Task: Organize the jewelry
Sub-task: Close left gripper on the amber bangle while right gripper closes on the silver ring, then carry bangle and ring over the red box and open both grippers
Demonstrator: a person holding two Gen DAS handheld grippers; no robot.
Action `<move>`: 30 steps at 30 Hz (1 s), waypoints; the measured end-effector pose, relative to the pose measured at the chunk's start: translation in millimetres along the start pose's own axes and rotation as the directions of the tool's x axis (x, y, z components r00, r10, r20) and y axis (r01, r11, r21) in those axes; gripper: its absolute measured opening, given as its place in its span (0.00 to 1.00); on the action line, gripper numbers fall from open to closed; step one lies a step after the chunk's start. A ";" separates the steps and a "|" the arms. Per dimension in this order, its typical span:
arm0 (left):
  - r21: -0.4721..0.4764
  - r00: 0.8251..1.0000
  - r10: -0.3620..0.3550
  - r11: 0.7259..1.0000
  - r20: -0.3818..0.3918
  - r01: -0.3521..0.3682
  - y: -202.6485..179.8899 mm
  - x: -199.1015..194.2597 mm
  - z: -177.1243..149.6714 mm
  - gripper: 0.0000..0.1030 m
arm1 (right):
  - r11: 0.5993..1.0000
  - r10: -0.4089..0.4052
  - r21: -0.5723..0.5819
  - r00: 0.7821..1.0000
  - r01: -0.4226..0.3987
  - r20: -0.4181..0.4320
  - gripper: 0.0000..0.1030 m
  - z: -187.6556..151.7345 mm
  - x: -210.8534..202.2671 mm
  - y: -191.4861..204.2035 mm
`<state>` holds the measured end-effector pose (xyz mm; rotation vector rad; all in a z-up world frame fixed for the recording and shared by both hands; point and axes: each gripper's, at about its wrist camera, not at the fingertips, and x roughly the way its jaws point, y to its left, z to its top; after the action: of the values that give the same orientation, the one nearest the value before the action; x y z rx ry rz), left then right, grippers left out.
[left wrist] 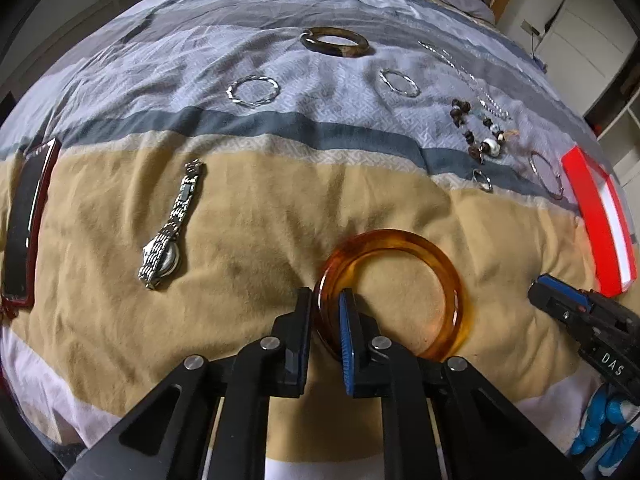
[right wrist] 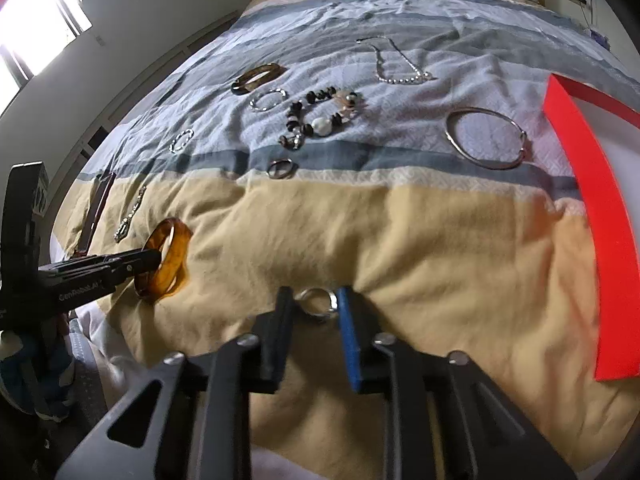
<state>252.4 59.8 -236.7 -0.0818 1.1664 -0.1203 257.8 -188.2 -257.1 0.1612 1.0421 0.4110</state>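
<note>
My left gripper (left wrist: 325, 300) is shut on the rim of an amber bangle (left wrist: 444, 272), which is tilted up off the bed; it also shows in the right wrist view (right wrist: 172, 256). My right gripper (right wrist: 316, 300) is shut on a small silver ring (right wrist: 318, 304) low over the yellow band of the bedspread. In the left wrist view the right gripper (left wrist: 560, 304) shows at the right edge. A silver watch (left wrist: 172, 224) lies to the left. A red box (left wrist: 600, 216) lies at the right, a dark red-edged box (left wrist: 24, 224) at the left.
On the bedspread lie a dark brown bangle (left wrist: 334, 41), two thin silver bangles (left wrist: 253, 91) (left wrist: 399, 82), a beaded bracelet (right wrist: 320, 118), a chain necklace (right wrist: 394, 62), a large thin bangle (right wrist: 486, 138) and a small ring (right wrist: 281, 168). The red box (right wrist: 600, 216) borders the right.
</note>
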 end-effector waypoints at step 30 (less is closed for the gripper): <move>0.291 0.962 -0.258 0.931 0.093 0.221 -202.8 -69.7 54.1 0.08 | 0.971 -0.235 0.101 0.934 0.216 0.269 0.18 -11.3 -191.4 -139.9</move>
<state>264.6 -131.5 -126.3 0.0167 0.9961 -0.4882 200.0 -393.9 -153.9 0.1547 0.7848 0.1366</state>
